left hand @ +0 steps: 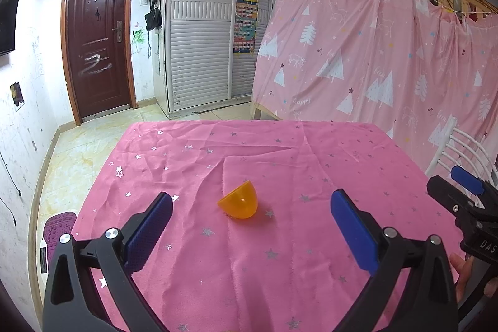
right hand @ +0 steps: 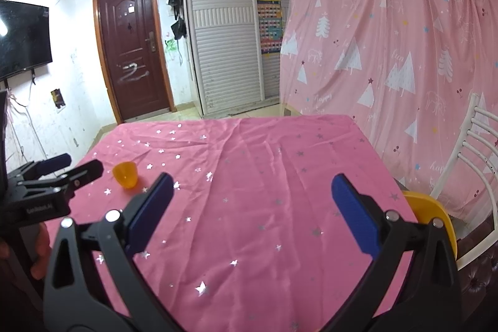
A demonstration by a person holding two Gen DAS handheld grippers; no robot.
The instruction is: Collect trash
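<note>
A small orange translucent plastic cup (left hand: 239, 203) lies on its side on the pink star-print tablecloth (left hand: 280, 254). My left gripper (left hand: 252, 204) is open, its blue pads on either side of the cup, a little behind it and not touching. The cup also shows in the right wrist view (right hand: 125, 174), far left on the cloth. My right gripper (right hand: 252, 190) is open and empty over the middle of the table. The left gripper (right hand: 70, 165) shows at the left edge of the right wrist view; the right gripper (left hand: 451, 181) shows at the right edge of the left wrist view.
A yellow container (right hand: 431, 215) sits off the table's right edge, beside a white metal chair (right hand: 467, 151). A pink tree-print curtain (left hand: 373, 58) hangs behind the table. A purple mat (left hand: 57, 227) lies on the tiled floor at left. A brown door (left hand: 98, 36) stands at the back.
</note>
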